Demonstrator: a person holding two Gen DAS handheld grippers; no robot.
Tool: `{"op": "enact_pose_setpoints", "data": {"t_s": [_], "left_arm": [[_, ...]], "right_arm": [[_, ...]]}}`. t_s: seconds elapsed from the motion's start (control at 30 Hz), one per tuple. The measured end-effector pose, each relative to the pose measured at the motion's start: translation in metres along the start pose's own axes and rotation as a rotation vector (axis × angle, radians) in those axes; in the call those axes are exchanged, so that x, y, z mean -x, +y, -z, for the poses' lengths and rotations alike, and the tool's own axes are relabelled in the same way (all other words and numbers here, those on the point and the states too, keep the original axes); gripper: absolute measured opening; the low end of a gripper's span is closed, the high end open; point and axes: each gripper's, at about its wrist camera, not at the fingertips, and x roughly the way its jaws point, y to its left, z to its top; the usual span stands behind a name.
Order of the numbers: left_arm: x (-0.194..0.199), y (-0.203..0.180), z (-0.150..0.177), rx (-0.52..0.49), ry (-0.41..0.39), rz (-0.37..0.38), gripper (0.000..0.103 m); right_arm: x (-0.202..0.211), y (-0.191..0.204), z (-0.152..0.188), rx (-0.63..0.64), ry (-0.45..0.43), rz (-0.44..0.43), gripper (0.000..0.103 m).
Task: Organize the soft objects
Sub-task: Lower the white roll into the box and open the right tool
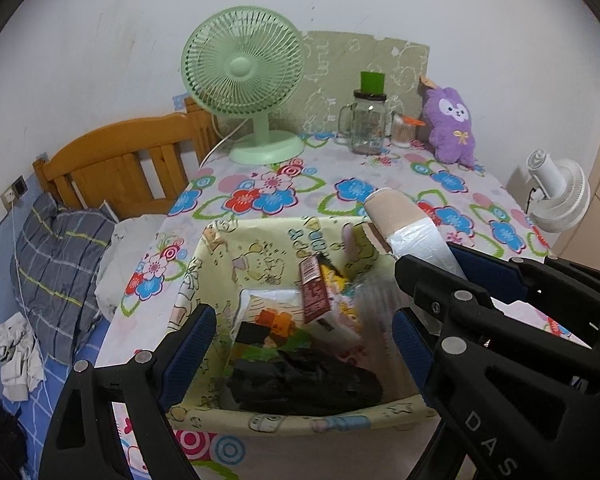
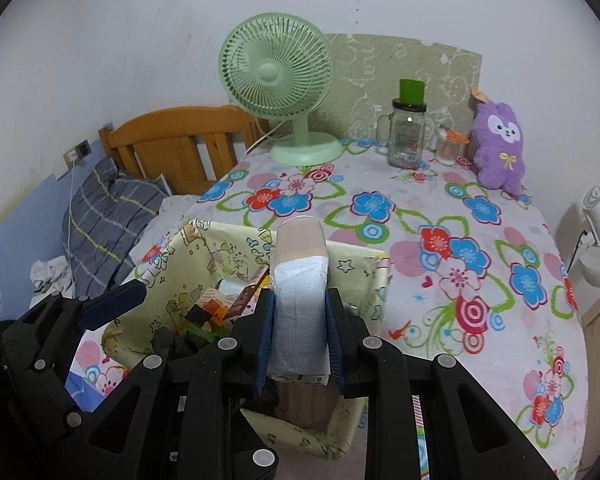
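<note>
Over the bin: both grippers are hovering above the yellow cartoon-print fabric bin (image 1: 204, 264) that is sitting on the floral tablecloth (image 2: 480, 240).
Right gripper (image 2: 299, 332): jaws are closing on a wrapped soft pack (image 2: 298, 288), white plastic at the held end and beige at the far end; the blue pads (image 2: 265, 340) are pressing both of its sides, and it is sticking out forward over the bin's opening.
Left gripper (image 1: 304, 332): jaws are standing wide apart, holding nothing, spanning the bin's near part with its pads either side of the contents.
Bin contents: a black crumpled item (image 1: 304, 384), a clear packet with orange and black pieces (image 1: 272, 324) and a dark red wrapper (image 1: 314, 288) are already lying inside.
Step, as I'm reading it: the pack is being carried to the bin for dropping in; placement is not done yet.
Next move is calling for: lowering the pack below the rim into free space, likely the right side, then spreading the right jaws; keeping the left gripper out of the drop path.
Remaining candidate: a purple plush (image 2: 500, 148) is sitting at the table's far edge, well apart from the bin, beside a glass jar mug (image 2: 406, 136).
Background: a green desk fan (image 1: 244, 80) is standing at the back.
</note>
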Motion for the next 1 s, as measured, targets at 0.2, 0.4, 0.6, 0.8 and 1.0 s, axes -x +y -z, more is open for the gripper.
{"op": "enact_pose_setpoints", "data": {"t_s": [0.2, 0.4, 0.6, 0.8, 1.0], "left_arm": [[-0.014, 0.010, 0.003, 0.003, 0.039, 0.003, 0.091], [-0.023, 0.015, 0.006, 0.019, 0.066, 0.008, 0.091], [-0.027, 0.018, 0.008, 0.043, 0.084, 0.016, 0.091], [-0.029, 0.013, 0.008, 0.039, 0.090, 0.021, 0.091], [-0.024, 0.004, 0.004, 0.037, 0.075, 0.028, 0.091]], "right_arm": [[-0.018, 0.004, 0.002, -0.003, 0.034, -0.024, 0.028], [-0.032, 0.008, 0.004, 0.000, 0.067, -0.051, 0.031], [-0.039, 0.007, 0.006, -0.013, 0.077, -0.053, 0.064], [-0.039, 0.001, 0.008, -0.033, 0.084, -0.039, 0.072], [-0.031, -0.007, 0.007, -0.041, 0.066, -0.022, 0.074]]}}
